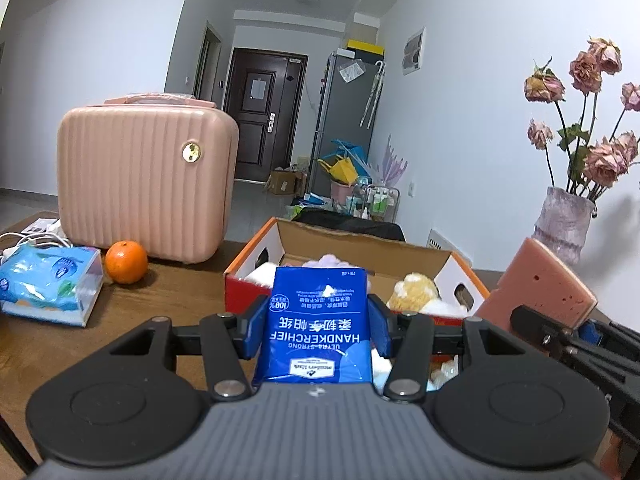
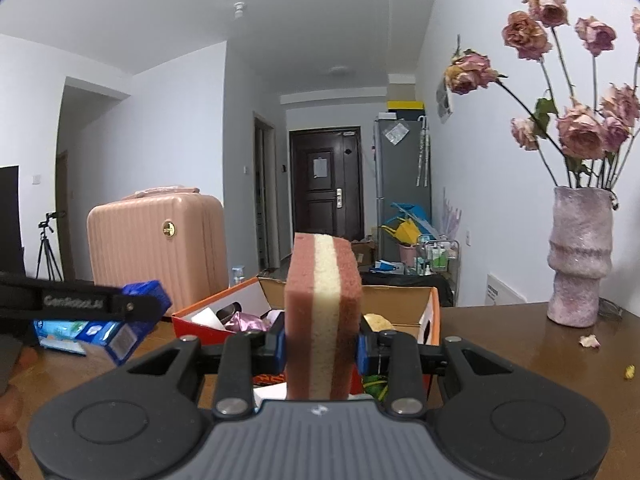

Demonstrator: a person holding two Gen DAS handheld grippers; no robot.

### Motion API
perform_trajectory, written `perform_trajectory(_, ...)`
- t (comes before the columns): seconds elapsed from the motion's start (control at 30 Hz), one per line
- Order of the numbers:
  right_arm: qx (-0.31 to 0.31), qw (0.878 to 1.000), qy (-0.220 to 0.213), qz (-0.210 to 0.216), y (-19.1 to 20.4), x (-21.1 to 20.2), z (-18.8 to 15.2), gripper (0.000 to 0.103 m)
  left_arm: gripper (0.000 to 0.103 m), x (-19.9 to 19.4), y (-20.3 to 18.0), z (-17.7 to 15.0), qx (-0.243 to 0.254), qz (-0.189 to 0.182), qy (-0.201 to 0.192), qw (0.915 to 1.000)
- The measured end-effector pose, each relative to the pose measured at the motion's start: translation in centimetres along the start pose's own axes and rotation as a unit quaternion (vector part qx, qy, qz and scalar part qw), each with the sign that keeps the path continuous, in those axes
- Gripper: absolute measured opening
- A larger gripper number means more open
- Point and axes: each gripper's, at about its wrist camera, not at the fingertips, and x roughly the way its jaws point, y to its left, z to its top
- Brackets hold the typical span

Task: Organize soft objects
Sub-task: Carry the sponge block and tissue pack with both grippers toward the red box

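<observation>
My left gripper [image 1: 318, 322] is shut on a blue handkerchief tissue pack [image 1: 318, 324], held upright just in front of the open cardboard box [image 1: 360, 246]. Inside the box lie a yellow plush toy [image 1: 414, 290] and pale fluffy items. My right gripper [image 2: 322, 346] is shut on a pink-and-cream sponge [image 2: 322, 312], standing on end before the same box [image 2: 400, 300]. In the left wrist view that sponge [image 1: 540, 286] shows at the right with the right gripper's black frame. In the right wrist view the left gripper's finger [image 2: 140, 300] and blue pack [image 2: 124, 338] appear at the left.
A pink hard case [image 1: 146, 182] stands at the back left of the brown table [image 1: 168, 312], with an orange [image 1: 126, 262] and a blue tissue pack [image 1: 48, 284] in front of it. A vase of dried roses [image 2: 580, 256] stands at the right. A person's fingers [image 2: 12, 400] show at the left edge.
</observation>
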Motion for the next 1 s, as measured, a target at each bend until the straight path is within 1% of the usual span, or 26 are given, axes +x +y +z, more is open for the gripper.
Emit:
perform_trajectory(0.37,0.000,1.000,-0.009,0.017,-0.7,3.3,1.8,0.030,0.052,3.2,-1.1,1.4,-0.006,-0.003,-0.009,0.9999)
perform_trajectory(0.6,-0.008,0.999,0.000,0.035,-1.2,6.4,2.9,0.030,0.052,5.6,-1.1,2.1,-0.007,-0.004,-0.009,0.9999)
perform_trajectory(0.87,-0.014,0.998,0.021,0.057,-2.1,10.1,4.5,0.030,0.052,8.6,-1.0,2.9,-0.005,0.000,-0.007,1.0000)
perform_trajectory(1.0,-0.021,0.998,0.027,0.059,-2.2,12.0,5.2,0.030,0.052,9.9,-0.8,3.4,-0.004,0.003,-0.009,0.9999)
